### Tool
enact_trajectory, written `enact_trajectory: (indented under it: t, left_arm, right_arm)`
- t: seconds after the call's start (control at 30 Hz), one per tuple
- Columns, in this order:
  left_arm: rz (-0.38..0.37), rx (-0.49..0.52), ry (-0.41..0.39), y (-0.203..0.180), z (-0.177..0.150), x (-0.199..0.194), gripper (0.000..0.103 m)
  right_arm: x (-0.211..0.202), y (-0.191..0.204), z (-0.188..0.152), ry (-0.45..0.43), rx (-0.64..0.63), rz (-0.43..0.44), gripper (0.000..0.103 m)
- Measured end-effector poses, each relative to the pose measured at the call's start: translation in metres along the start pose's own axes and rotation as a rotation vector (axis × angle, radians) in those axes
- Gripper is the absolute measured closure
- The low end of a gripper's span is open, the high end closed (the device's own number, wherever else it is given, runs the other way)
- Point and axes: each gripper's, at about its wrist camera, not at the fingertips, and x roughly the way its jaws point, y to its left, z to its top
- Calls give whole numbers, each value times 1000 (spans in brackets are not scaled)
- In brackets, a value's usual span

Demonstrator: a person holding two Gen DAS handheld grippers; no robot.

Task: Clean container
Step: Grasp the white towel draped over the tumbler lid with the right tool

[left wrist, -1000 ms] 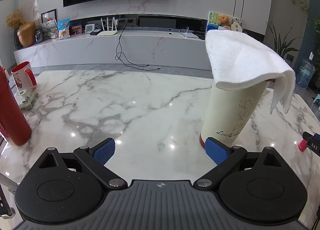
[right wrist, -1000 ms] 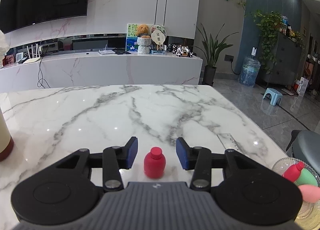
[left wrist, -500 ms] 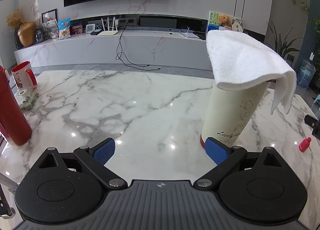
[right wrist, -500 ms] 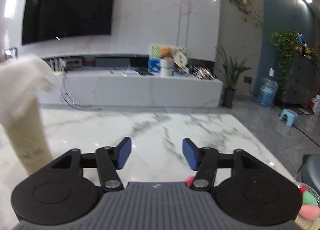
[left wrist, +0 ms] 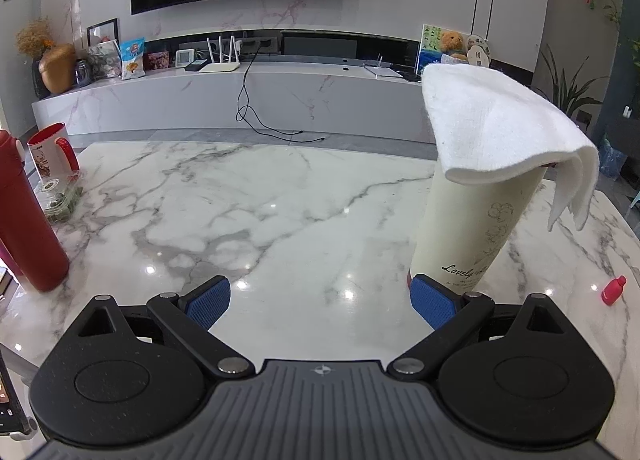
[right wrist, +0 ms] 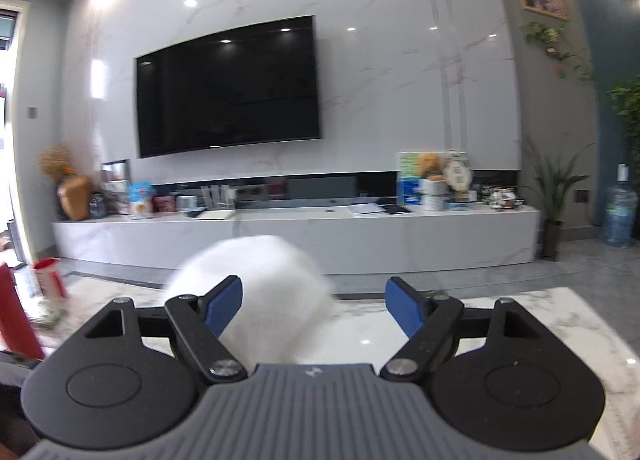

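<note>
White marble with grey veins makes up the table (left wrist: 288, 219), and on its right side, in the left wrist view, stands the tall cream container (left wrist: 476, 227), upright, printed with a line-drawn flower and script lettering. A white cloth (left wrist: 500, 127) is draped over its top, one folded corner hanging down the right side. The left tool (left wrist: 320, 300) sits low over the table with its blue pads spread wide and nothing between them; its right pad (left wrist: 432, 300) appears just in front of the container's red base, though whether it touches is hard to judge from this angle. A small red bottle (left wrist: 614, 290) stands alone on the table to the right, well apart from the container. At the left edge are a tall red flask (left wrist: 28, 215) and, behind it, a red-handled mug (left wrist: 52, 153).

In the right wrist view the right tool (right wrist: 314, 306) points nearly level toward the television wall. Its jaws have just been opening and stand wide, gripping nothing. The cloth (right wrist: 276, 292), blurred, shows beyond the gap between the pads, nearer the left one.
</note>
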Motion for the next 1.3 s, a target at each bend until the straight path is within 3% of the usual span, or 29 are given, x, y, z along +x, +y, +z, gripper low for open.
enact_trajectory:
  t: [0.23, 0.5, 0.63, 0.9, 0.97, 1.0, 1.3]
  left_arm:
    - [7, -10, -2, 7, 1, 0, 5]
    - [-1, -12, -1, 8, 2, -1, 5]
    - [-3, -15, -2, 8, 2, -1, 5]
    - [-6, -16, -6, 9, 2, -1, 5]
    - [-7, -16, -6, 8, 2, -2, 5]
    - [-7, -16, -7, 8, 2, -2, 5]
    - [-15, -13, -13, 8, 2, -3, 5]
  right_arm:
    - [10, 32, 0, 25, -26, 42, 22]
    - [21, 38, -1, 57, -30, 28, 25]
    - [22, 38, -2, 76, -33, 33, 42]
    - [23, 35, -4, 98, -43, 25, 65]
    - [21, 34, -4, 95, -49, 25, 82]
    - [20, 33, -4, 93, -51, 25, 85]
    - [0, 19, -3, 69, -53, 29, 91]
